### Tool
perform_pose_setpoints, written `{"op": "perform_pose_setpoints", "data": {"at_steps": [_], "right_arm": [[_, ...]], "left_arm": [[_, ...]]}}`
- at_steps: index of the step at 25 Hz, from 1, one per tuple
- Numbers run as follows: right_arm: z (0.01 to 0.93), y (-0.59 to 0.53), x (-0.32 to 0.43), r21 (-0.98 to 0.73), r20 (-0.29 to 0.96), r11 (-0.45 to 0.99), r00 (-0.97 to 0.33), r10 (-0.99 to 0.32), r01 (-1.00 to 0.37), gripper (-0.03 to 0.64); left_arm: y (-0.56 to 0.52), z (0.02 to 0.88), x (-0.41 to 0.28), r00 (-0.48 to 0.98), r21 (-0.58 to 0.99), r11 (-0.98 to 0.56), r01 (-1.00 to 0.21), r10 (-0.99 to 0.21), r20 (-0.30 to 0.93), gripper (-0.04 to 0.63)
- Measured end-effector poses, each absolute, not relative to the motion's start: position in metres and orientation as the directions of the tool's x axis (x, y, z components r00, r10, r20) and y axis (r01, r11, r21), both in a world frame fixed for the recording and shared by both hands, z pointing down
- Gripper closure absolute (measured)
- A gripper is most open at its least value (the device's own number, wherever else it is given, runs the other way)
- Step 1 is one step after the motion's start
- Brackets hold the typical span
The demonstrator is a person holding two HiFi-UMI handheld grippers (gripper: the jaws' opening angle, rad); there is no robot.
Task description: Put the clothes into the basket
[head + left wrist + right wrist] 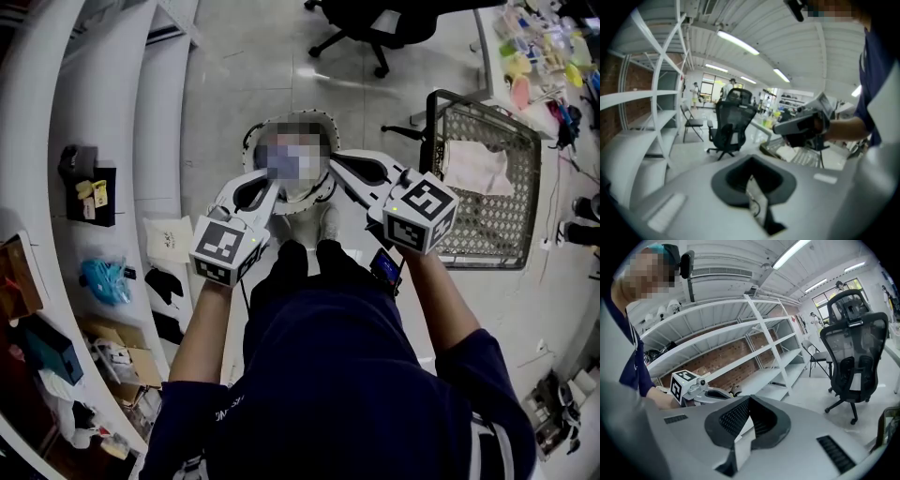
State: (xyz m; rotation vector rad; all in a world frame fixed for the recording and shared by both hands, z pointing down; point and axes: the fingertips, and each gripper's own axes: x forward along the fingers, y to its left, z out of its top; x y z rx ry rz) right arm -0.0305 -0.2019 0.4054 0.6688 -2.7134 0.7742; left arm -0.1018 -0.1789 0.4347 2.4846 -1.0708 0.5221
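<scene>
White garment (302,202) (aloft) between both closed jaws

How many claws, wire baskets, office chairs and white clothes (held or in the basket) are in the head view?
Claws: 2, the left claw and the right claw, both shut on one white garment
Wire basket: 1
Office chair: 1
White clothes: 2, the held garment and a white cloth in the basket
Total: 6

Held up over the floor: a white garment (300,199) with a dark-edged rim, pinched at either side by the left hand-held gripper (274,178) and the right hand-held gripper (336,161). Well off to the right, on the floor: a dark wire-mesh basket (506,230), open-topped, with a pale cloth (475,169) lying inside
</scene>
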Motion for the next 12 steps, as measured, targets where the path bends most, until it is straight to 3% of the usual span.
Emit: {"op": "perform_pose_setpoints", "data": {"at_steps": [12], "right_arm": [[0.385, -0.199, -0.039, -0.416, 0.308, 0.786, -0.884, -0.352, -0.458, 0.611]], "left_arm": [[-0.174, 0.397, -0.113, 0.603, 0.129, -0.623, -0.772, -0.653, 0.459, 0.591]]}}
